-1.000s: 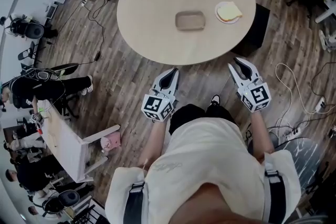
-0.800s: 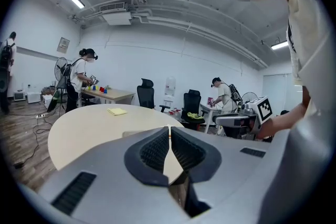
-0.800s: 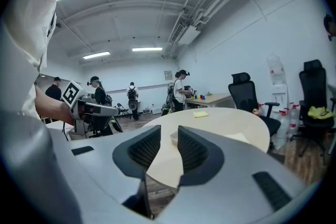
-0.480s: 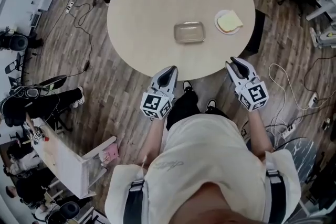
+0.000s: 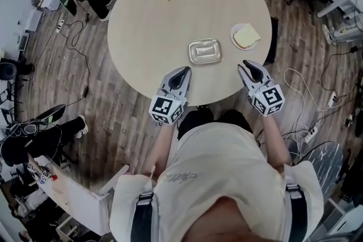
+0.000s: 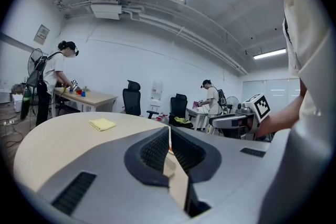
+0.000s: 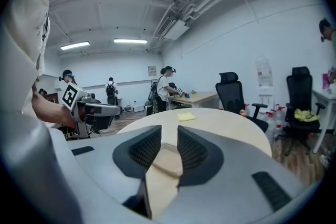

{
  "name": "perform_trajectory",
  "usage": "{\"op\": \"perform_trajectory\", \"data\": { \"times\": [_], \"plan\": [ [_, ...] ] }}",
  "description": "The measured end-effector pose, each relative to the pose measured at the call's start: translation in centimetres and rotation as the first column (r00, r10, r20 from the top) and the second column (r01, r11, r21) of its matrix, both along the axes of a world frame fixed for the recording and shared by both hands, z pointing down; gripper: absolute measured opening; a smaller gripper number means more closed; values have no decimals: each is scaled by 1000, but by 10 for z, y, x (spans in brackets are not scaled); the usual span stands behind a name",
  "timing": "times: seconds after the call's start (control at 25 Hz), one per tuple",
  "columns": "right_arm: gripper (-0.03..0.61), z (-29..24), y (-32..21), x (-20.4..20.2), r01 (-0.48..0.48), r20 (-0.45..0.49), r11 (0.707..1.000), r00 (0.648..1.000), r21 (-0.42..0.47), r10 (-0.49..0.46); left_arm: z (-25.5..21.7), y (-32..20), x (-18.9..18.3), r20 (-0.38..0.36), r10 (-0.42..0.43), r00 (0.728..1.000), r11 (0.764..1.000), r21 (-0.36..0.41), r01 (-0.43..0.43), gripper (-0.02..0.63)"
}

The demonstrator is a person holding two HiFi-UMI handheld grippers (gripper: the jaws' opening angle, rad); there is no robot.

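The left hand-held gripper (image 5: 182, 71), jaws pressed together, and the right hand-held gripper (image 5: 248, 68), slightly spread and empty, hover over the round worktop's (image 5: 142, 31) near edge. The clear rectangular container (image 5: 205, 51) sits just beyond, between the 2.

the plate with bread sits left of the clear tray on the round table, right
Not quite: the plate with bread sits to the right of the clear tray, not the left. Both are on the round table, as the head view shows.
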State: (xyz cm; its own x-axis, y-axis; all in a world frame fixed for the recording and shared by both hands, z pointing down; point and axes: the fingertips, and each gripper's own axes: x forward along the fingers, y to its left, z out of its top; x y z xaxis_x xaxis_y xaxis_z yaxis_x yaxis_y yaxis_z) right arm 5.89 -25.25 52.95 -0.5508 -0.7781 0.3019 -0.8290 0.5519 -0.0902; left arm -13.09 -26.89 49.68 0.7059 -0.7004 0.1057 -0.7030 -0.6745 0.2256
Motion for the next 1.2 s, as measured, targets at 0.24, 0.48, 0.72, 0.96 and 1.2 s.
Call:
{"op": "perform_trajectory", "data": {
  "times": [0.24, 0.48, 0.72, 0.96, 1.2],
  "plan": [
    [103, 23, -19, -5, -12, -2, 998, 1000, -60, 12, 8, -22, -1, 9, 24, 1000, 999, -24, -24, 28],
    [103, 64, -33, -3, -6, 31, 988, 999, -156, 11, 24, -31, 0, 44, 2, 999, 997, -73, 1, 28],
    [103, 108, -46, -7, 23, 78, 965, 997, -263, -3, 42, -38, 1, 71, -23, 997, 989, -143, 33, 28],
    [97, 150, -54, -15, 53, 144, 932, 990, -358, -1, 58, -43, 5, 90, -25, 996, 979, -201, 43, 28],
    [97, 181, -54, -18, 83, 259, 885, 965, -458, 44, 71, -43, 11, 108, -32, 994, 972, -229, 57, 28]
  ]
}}
